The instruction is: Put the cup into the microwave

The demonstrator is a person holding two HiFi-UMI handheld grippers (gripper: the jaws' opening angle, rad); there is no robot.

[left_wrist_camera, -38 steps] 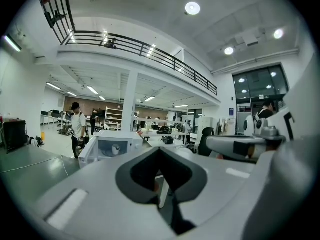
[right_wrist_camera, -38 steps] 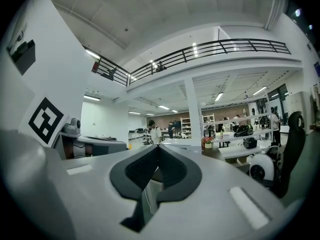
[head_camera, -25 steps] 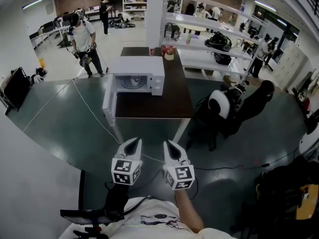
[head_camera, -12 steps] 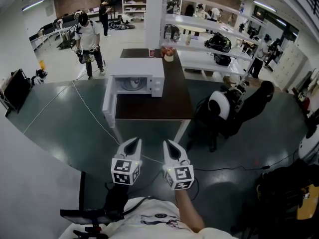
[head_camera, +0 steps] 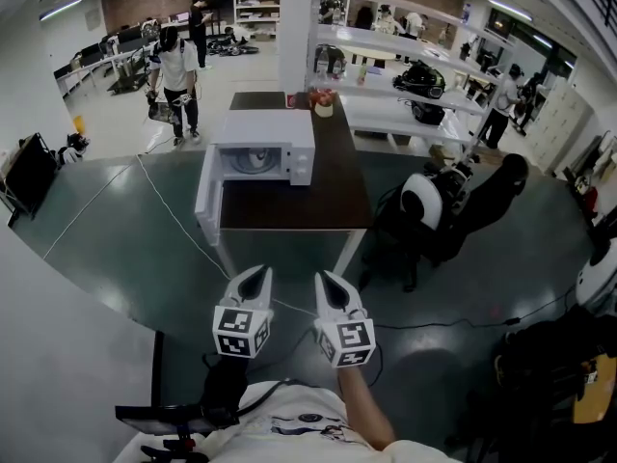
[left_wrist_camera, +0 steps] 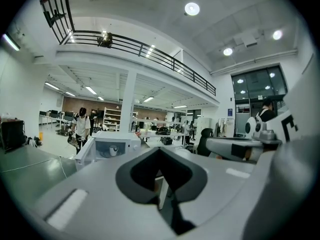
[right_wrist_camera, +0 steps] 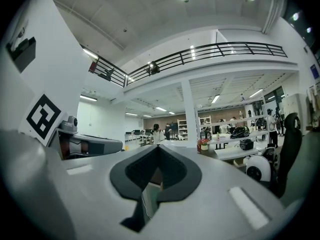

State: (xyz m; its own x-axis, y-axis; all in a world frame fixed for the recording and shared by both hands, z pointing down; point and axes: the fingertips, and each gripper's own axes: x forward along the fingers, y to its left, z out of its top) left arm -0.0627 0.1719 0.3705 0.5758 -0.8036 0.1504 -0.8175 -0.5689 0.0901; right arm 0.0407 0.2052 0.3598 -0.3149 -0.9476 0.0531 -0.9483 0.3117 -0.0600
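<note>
Our left gripper (head_camera: 258, 274) and right gripper (head_camera: 325, 279) have fingers pressed together, empty, and we judge the small white cup (left_wrist_camera: 114, 151) seems to stand inside the open white microwave (head_camera: 265, 128), so no carrying remains.

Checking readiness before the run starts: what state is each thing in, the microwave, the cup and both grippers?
microwave: door swung open.
red cup: upright on the table, behind the microwave.
left gripper: shut, empty.
right gripper: shut, empty.
</note>
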